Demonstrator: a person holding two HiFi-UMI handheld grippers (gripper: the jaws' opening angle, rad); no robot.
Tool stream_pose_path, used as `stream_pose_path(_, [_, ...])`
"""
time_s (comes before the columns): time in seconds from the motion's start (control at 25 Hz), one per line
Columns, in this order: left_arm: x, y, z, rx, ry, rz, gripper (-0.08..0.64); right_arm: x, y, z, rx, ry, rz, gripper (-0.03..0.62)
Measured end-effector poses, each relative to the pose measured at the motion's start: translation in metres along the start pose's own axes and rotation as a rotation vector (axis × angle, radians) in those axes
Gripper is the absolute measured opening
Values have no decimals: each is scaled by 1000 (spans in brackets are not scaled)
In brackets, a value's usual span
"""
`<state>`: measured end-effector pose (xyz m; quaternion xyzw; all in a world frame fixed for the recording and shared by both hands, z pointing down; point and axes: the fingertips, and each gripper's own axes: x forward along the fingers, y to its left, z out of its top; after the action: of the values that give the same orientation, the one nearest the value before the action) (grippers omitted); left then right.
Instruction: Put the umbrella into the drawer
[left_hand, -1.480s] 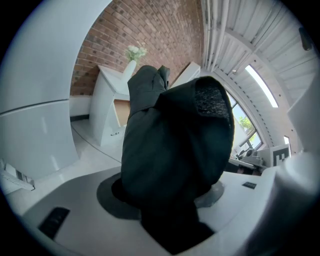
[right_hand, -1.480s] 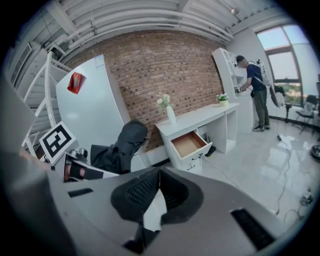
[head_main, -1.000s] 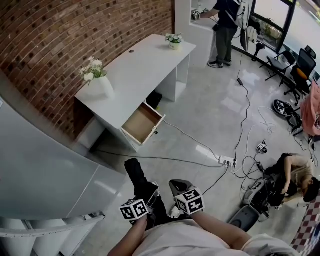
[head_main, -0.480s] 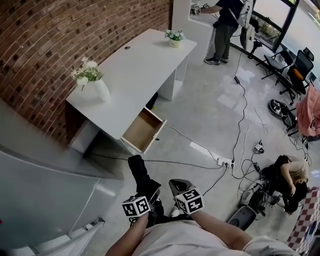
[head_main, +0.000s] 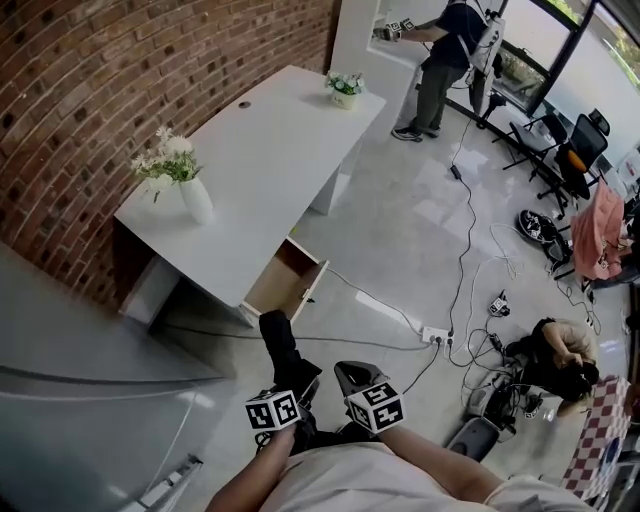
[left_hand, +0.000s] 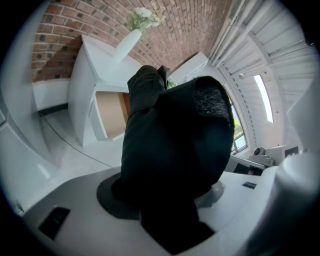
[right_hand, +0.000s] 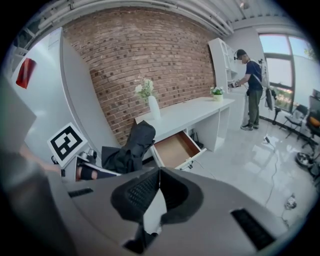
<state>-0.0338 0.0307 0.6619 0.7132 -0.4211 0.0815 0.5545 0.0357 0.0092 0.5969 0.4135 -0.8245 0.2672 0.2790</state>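
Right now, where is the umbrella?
Low centre of the head view, the umbrella is held in the left gripper, short of the open drawer under the desk.

No legible text or signs

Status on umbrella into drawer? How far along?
Done: the drawer under the desk already stands open, and the folded black umbrella is picked up. In hand: the left gripper is clamped on it; the right gripper is shut and empty. To do: the umbrella is well short of the drawer, so carrying it over, laying it inside and letting go.
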Motion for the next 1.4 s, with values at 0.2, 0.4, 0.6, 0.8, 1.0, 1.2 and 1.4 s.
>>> stream_pose_path(0.2, [7, 3, 15, -5, 12, -24, 241, 7, 1, 11, -18, 16, -16, 17])
stream_pose_path(0.4, [11, 8, 22, 18, 32, -24, 241, 20, -3, 22, -23, 22, -15, 17])
stream_pose_path(0.6, [16, 15, 30, 0, 31, -6, 241, 34, 4, 32, -52, 31, 38, 17])
stream_pose_path(0.8, [34, 20, 26, -27, 77, 32, 241, 46, -9, 40, -69, 31, 96, 17])
stream_pose_path(1.0, [60, 16, 35, -51, 82, 73, 241, 57, -40, 46, -80, 51, 144, 17])
stream_pose_path(1.2, [93, 38, 50, 16, 98, 199, 241, 87, -72, 44, -99, 84, 167, 17])
stream_pose_path(1.4, [123, 61, 61, -15, 121, 282, 241, 122, -92, 43, -154, 119, 195, 17])
